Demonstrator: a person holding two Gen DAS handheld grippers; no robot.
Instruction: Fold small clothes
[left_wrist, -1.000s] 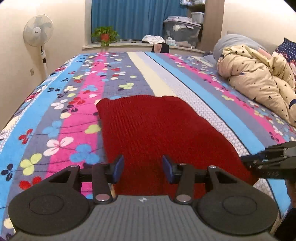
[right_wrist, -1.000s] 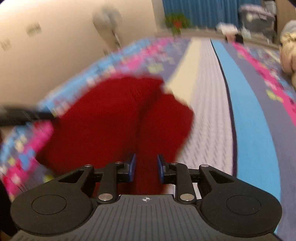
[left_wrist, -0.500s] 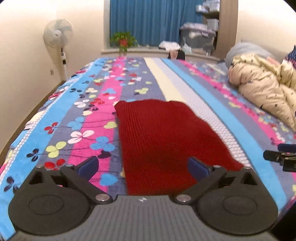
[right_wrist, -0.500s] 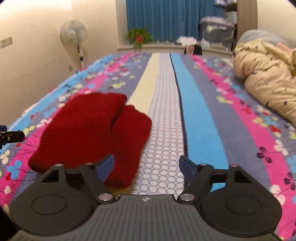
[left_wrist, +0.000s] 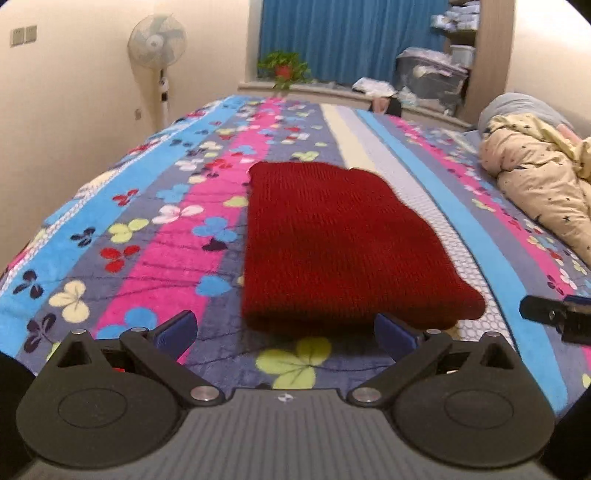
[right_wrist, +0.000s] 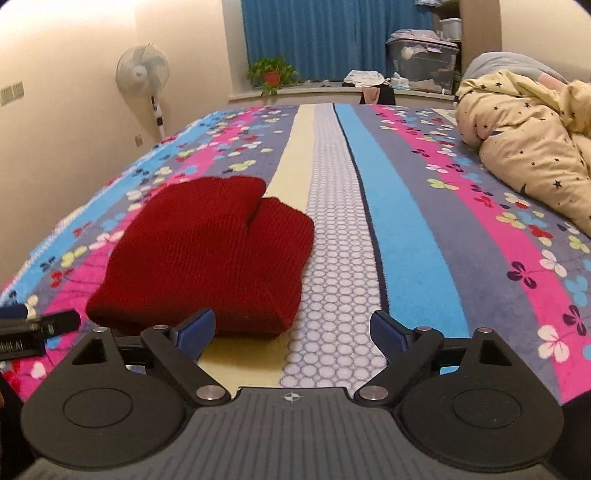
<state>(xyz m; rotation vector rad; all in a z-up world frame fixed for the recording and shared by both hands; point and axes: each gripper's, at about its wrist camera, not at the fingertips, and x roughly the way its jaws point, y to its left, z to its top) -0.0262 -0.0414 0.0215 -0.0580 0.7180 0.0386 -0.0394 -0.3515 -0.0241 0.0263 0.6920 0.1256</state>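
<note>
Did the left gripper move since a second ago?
Yes. The left gripper has pulled back toward the bed's near edge: its fingers straddled the red knit garment then, and now sit short of it, spread wide.

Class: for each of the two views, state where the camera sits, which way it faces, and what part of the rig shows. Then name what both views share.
Left wrist: on the left claw, facing along the bed toward the curtain; red knit straight ahead; own open fingers show, right claw's tip at right.
Right wrist: on the right claw, same heading; knit ahead-left; own open fingers show, left claw's tip at left.
Shared: knit, bed, fan, plant, curtain, quilt.
</note>
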